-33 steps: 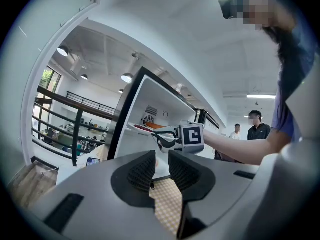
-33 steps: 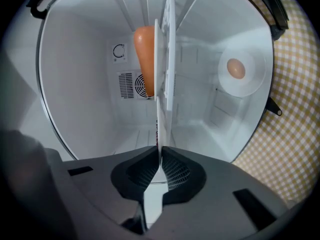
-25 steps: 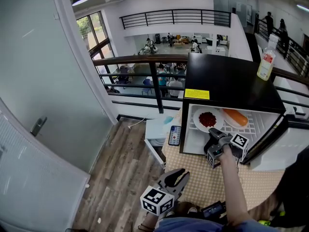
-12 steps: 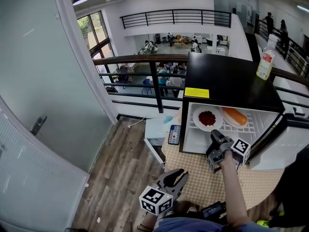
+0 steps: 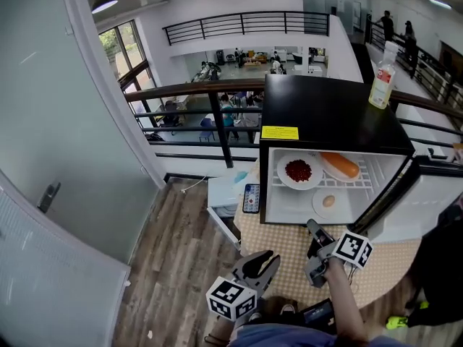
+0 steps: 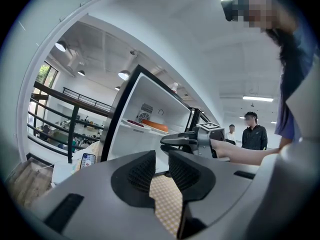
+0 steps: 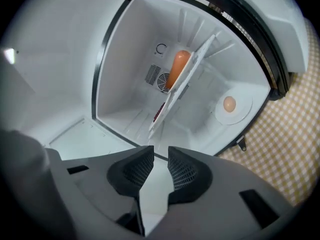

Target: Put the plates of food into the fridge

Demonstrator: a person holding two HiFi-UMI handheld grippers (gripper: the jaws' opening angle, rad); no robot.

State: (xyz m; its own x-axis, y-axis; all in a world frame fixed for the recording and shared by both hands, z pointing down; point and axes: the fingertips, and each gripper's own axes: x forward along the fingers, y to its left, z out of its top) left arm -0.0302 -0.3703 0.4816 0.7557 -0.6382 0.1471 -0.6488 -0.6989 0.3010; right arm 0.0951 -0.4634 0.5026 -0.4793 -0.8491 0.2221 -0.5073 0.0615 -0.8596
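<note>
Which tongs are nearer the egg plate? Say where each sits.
Right. The right tongs point at the fridge just below the egg plate; the left tongs sit lower and farther left, well short of it.

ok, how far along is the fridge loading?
Done: three white plates are inside the open black mini fridge: red-food plate and orange-food plate on the wire shelf, pale-round-item plate below. In hand: nothing; left gripper and right gripper empty, open. Left: probably shutting the white-lined door.
</note>
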